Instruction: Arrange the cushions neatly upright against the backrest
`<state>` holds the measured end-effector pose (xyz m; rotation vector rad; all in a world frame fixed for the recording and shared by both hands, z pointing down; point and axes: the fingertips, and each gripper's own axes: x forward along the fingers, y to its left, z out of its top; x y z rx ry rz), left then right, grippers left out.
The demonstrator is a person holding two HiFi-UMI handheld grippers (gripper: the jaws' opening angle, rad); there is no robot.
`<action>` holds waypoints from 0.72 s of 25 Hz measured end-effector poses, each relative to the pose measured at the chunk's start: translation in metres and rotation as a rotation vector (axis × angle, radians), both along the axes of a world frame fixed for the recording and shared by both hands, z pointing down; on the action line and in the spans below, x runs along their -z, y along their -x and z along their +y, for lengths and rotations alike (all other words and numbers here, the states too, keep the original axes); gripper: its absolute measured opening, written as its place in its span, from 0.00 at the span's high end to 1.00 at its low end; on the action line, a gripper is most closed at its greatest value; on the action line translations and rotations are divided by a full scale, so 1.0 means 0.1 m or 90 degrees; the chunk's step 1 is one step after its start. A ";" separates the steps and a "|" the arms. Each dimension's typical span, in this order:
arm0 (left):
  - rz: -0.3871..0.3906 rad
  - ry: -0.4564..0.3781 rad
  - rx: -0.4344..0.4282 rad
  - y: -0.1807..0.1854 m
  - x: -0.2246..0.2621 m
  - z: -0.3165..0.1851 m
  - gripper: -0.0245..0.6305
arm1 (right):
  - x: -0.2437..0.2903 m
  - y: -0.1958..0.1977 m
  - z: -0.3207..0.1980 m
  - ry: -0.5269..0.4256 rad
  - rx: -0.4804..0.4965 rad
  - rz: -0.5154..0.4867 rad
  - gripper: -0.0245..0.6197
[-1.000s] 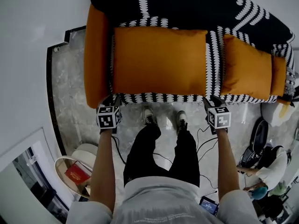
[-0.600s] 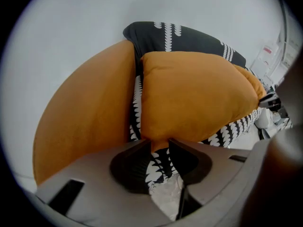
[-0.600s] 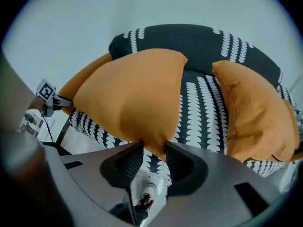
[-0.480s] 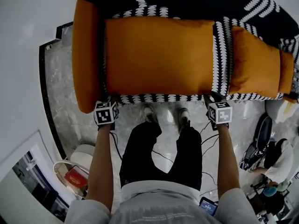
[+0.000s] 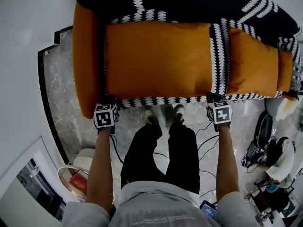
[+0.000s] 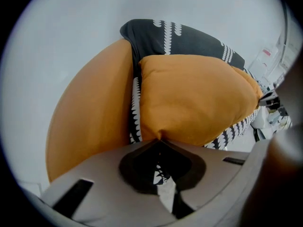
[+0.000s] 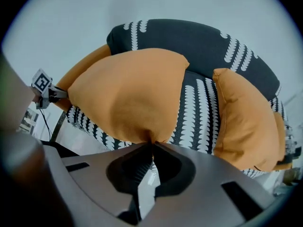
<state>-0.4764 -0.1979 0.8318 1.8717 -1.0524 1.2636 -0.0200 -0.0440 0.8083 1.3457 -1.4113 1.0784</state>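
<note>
The left gripper is pinching the near left corner of the large orange cushion; its jaws have just been closing, and the fabric is bunching to a point between the tips. The right gripper is doing the same at the near right corner, clenched on a small fold of orange cloth. Both are pointing steeply down at the front edge of the sofa seat (the person's feet are showing between the two grippers).

The cushion is lying flat on the seat, directly ahead of both grippers and stretching away from them toward the backrest. Its long axis is running from one gripper across to the other, parallel to the seat's front edge; neither hand is nearer, and each is holding one end.

The backrest is standing beyond the cushion's far edge, on the side away from the grippers. The coming move is probably turning on this; the near edge looks to need raising and swinging over the far one until the cushion is leaning upright.

A smaller orange cushion is lying beyond and outside the right gripper, toward the sofa's right end; a strip of patterned seat is showing between it and the large one. The orange armrest is running away just outside the left gripper.
</note>
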 end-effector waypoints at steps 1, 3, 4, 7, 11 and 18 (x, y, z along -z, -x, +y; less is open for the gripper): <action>-0.004 0.000 -0.001 0.00 0.05 -0.01 0.92 | 0.05 0.00 0.00 -0.002 0.000 -0.001 0.94; -0.009 -0.002 -0.002 -0.04 0.16 -0.05 0.93 | 0.16 -0.04 -0.02 -0.008 -0.007 -0.005 0.94; -0.010 -0.006 -0.001 -0.07 0.22 -0.09 0.93 | 0.23 -0.07 -0.05 -0.011 -0.008 -0.005 0.94; -0.012 -0.020 0.017 -0.11 0.44 -0.24 0.93 | 0.44 -0.10 -0.21 -0.018 -0.001 -0.011 0.94; -0.014 -0.031 0.046 -0.15 0.79 -0.42 0.93 | 0.72 -0.16 -0.40 -0.016 0.006 -0.028 0.94; -0.012 -0.065 0.088 -0.30 1.34 -1.02 0.93 | 1.24 -0.29 -1.08 -0.036 0.000 -0.055 0.94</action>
